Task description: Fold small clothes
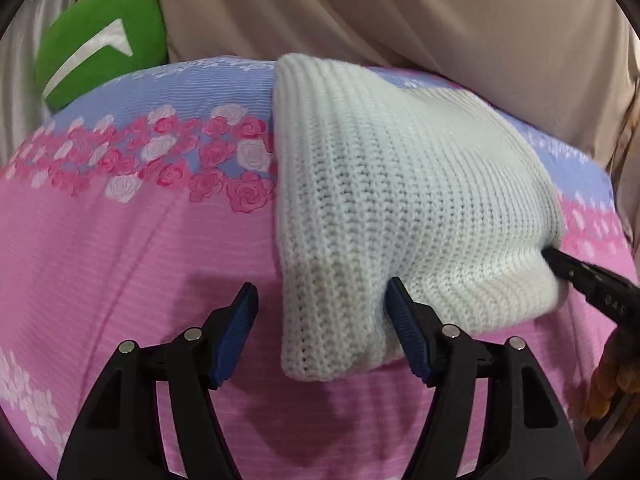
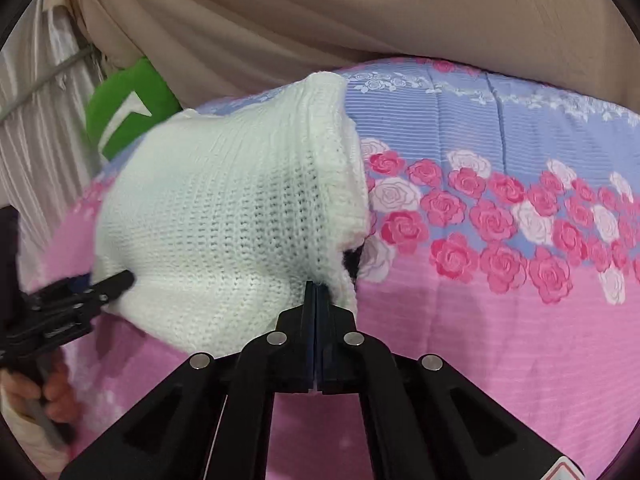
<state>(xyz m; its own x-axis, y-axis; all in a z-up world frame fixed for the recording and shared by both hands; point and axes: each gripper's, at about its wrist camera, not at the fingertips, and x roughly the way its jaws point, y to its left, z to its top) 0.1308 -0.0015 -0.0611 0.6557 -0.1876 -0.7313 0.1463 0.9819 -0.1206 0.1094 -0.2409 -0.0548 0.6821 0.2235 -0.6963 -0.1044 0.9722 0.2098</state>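
My right gripper (image 2: 316,286) is clamped on the near hem of the white knit garment (image 2: 224,220), while my left gripper (image 1: 322,300) stands spread wide around the garment's near left corner, one blue pad (image 1: 404,320) touching the knit. The garment lies bunched on a pink and lavender rose-print bedspread (image 1: 120,248), its far ribbed edge reaching the lavender band. Beyond, a green cushion (image 1: 100,40) rests against beige drapery (image 1: 360,8), apparently a curtain.
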